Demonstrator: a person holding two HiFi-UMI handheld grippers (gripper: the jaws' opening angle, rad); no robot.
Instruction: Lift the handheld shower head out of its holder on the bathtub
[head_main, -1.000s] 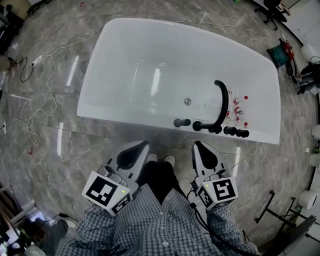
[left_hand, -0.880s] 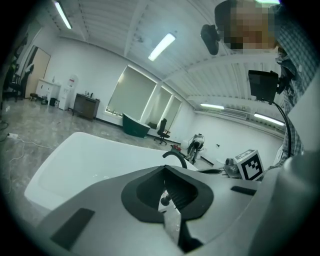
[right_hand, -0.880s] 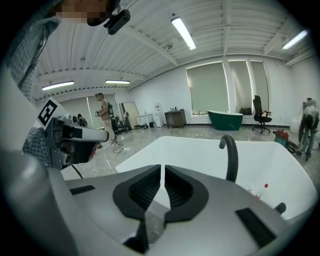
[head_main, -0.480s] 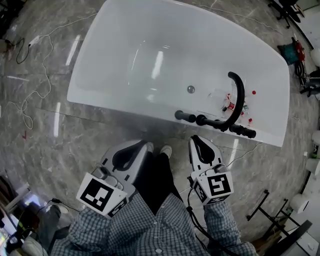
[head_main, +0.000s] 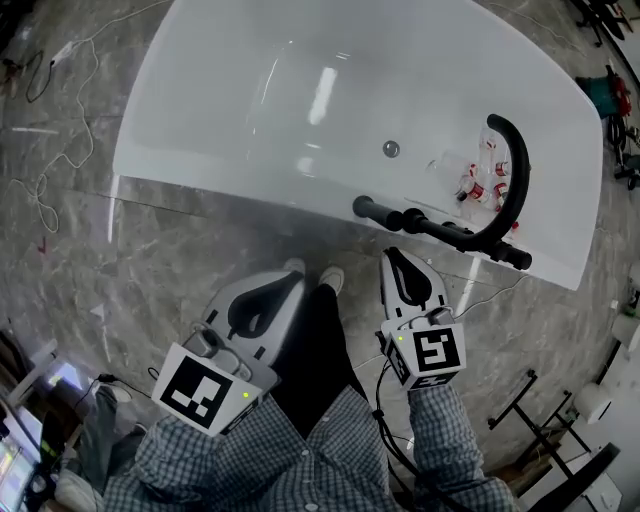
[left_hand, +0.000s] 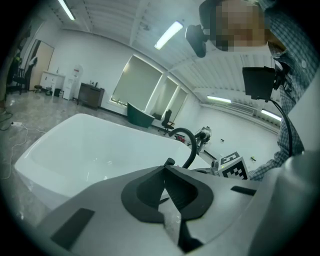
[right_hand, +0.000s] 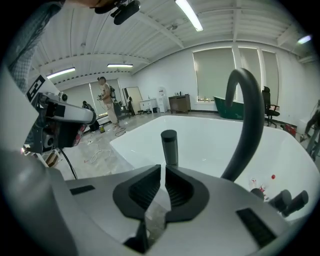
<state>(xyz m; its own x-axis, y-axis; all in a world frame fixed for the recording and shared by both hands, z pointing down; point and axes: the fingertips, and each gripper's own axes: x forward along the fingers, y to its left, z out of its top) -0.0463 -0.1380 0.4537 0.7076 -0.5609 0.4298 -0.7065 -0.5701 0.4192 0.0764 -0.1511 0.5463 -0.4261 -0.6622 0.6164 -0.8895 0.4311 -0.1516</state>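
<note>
Hovering lower centre of frame, your left gripper and right gripper both clenched, empty; shower head likely rigid, slick, light: grasp mid-shaft.

Open floor before tub rim, arched spout and knobs crowding its right end

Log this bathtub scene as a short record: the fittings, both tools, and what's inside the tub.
Tub: white bathtub on grey marble floor
Fittings: black curved spout and black upright cylinder, likely the shower head, both on the near rim
In tub: small red-and-white bottles beside the spout
Left tool: shut, empty, short of the rim
Right tool: shut, empty, pointing at the cylinder, not touching it
</note>
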